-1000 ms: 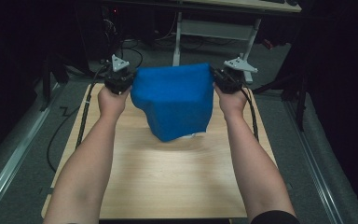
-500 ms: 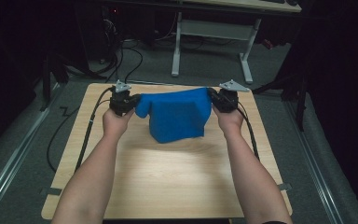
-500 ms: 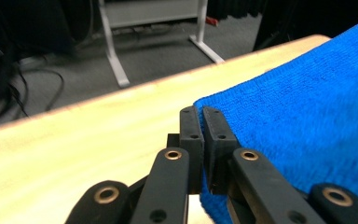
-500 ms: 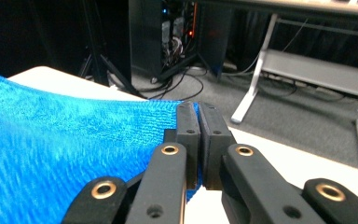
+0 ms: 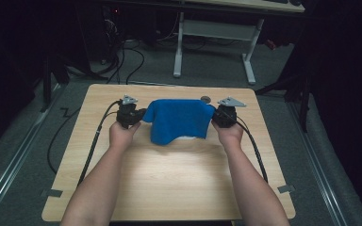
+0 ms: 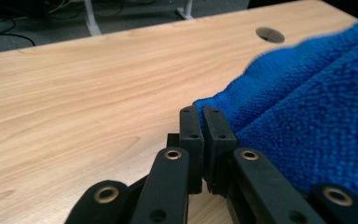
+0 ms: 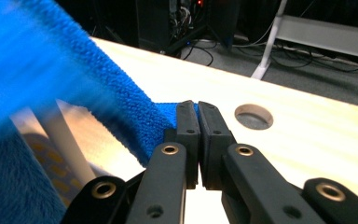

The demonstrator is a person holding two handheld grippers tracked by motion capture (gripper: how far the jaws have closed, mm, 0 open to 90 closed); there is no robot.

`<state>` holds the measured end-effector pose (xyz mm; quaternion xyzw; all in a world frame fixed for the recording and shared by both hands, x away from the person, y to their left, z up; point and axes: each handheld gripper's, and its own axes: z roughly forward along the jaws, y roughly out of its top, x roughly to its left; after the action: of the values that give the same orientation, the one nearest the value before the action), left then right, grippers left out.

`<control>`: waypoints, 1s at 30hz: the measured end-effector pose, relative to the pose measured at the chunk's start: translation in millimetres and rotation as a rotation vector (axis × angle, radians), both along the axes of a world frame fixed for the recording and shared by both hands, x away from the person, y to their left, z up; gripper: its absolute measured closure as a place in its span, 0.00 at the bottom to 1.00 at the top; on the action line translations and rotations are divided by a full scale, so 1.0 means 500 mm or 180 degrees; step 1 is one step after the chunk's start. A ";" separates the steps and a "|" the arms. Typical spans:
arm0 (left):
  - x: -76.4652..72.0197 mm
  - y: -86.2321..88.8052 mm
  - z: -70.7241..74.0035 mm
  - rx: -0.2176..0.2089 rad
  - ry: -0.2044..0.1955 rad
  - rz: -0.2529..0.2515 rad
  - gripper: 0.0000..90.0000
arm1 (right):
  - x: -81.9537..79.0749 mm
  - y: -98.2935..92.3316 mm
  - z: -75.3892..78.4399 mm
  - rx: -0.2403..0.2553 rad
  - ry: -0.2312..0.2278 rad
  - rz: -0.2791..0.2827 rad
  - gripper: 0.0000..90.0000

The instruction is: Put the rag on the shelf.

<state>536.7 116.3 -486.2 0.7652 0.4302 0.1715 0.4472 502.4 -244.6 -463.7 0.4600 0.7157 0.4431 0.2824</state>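
A blue towel (image 5: 179,120) hangs stretched between my two grippers low over the far half of the wooden table (image 5: 169,179), its lower edge sagging onto the wood. My left gripper (image 5: 139,115) is shut on the towel's left corner; in the left gripper view the jaws (image 6: 200,121) pinch the blue terry cloth (image 6: 307,130). At the other top corner my right gripper (image 5: 214,115) is shut on the cloth too, and the right gripper view shows the towel (image 7: 116,112) running off to the left from its closed jaws (image 7: 193,109).
A round cable hole (image 5: 205,99) lies in the table just behind the towel, also visible as the hole (image 7: 254,116) beside my right jaws. Cables (image 5: 94,141) trail along the table's left and right sides. A white desk frame (image 5: 212,33) stands on the floor beyond.
Both hands have sunk and moved away toward the far part of the table, carrying the towel down from mid-air until its lower edge rests on the wood.
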 end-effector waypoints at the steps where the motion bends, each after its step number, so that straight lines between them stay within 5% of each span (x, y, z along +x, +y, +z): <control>1: 0.000 -0.003 -0.002 -0.0009 0.0004 -0.0009 0.97 | -0.001 0.002 -0.004 -0.0005 0.0009 0.0005 0.99; 14: 0.004 -0.024 -0.028 -0.0109 0.0139 -0.0070 0.97 | -0.016 0.013 -0.038 -0.0078 0.0093 0.0020 0.99; 24: 0.005 -0.029 -0.038 -0.0057 0.0215 -0.0100 0.96 | -0.019 0.006 -0.051 -0.0074 0.0109 -0.0003 0.98; 30: 0.003 -0.019 -0.024 -0.0039 0.0192 -0.0003 0.77 | -0.020 -0.001 -0.040 -0.0115 0.0091 -0.0007 0.90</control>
<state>538.3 106.6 -498.1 0.7675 0.4442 0.1455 0.4387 492.6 -244.9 -483.8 0.4619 0.7271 0.4232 0.2809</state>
